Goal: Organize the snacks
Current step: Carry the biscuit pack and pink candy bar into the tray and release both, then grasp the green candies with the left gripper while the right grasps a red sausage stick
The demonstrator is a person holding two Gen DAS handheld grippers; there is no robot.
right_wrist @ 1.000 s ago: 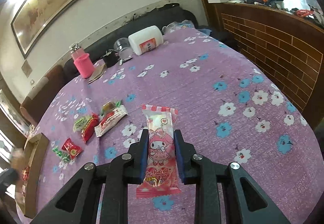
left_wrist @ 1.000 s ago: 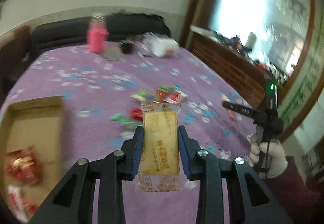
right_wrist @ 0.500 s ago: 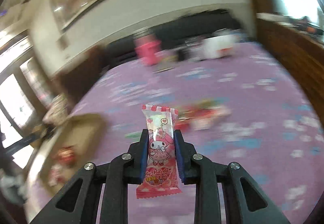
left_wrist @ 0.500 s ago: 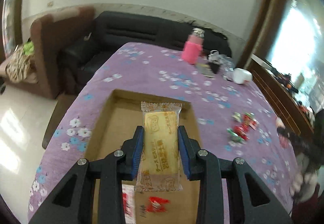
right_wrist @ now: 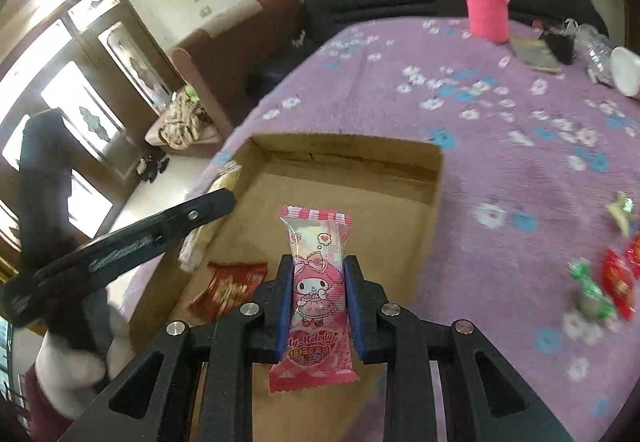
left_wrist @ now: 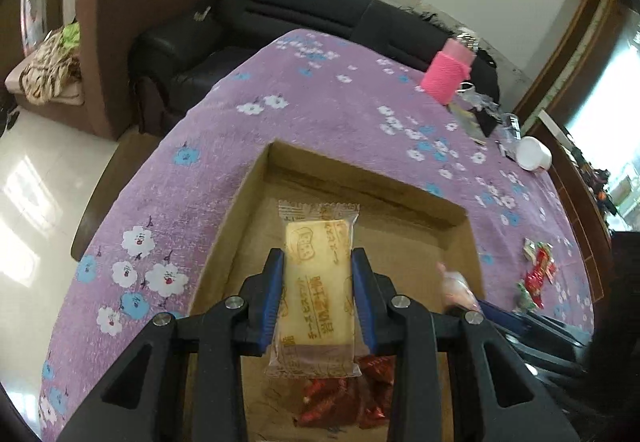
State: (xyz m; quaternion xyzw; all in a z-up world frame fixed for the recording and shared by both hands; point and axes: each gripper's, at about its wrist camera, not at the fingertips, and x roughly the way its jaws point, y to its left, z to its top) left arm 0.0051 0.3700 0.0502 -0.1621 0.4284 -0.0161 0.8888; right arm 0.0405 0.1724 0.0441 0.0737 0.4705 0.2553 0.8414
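Left wrist view: the left hand-held gripper (left_wrist: 318, 296) is shown pinching a yellow biscuit packet (left_wrist: 316, 294) between its blue pads (left_wrist: 272, 294), the packet held upright along the fingers. Directly beneath and ahead of this hand-held gripper lies an open cardboard box (left_wrist: 360, 182), resting on a bench covered by a purple flowered cloth (left_wrist: 280, 102). Red-wrapped snacks (left_wrist: 344, 394) are seen on the box floor just below the pinched packet. To the right of the hand-held gripper, past the box wall, a small cluster of loose candies (left_wrist: 536, 274) lies on the cloth. Far ahead and to the right, a pink-sleeved bottle (left_wrist: 450, 74) and a white cup (left_wrist: 532, 154) lying on its side are visible.

Right wrist view: the right hand-held gripper (right_wrist: 318, 298) is shown pinching a pink My Melody candy packet (right_wrist: 316, 298), held upright over the same cardboard box (right_wrist: 436, 178). A red snack packet (right_wrist: 230, 286) lies on the box floor, to the left of and just below the fingers. The left hand-held gripper (right_wrist: 224, 178) enters from the left over the box's left wall, a pale packet partly seen at its tip; it is carried by a white-gloved hand (right_wrist: 76, 358). Loose candies (right_wrist: 604, 282) lie on the cloth (right_wrist: 520, 146) to the right, outside the box. The pink-sleeved bottle (right_wrist: 486, 6) stands far ahead.
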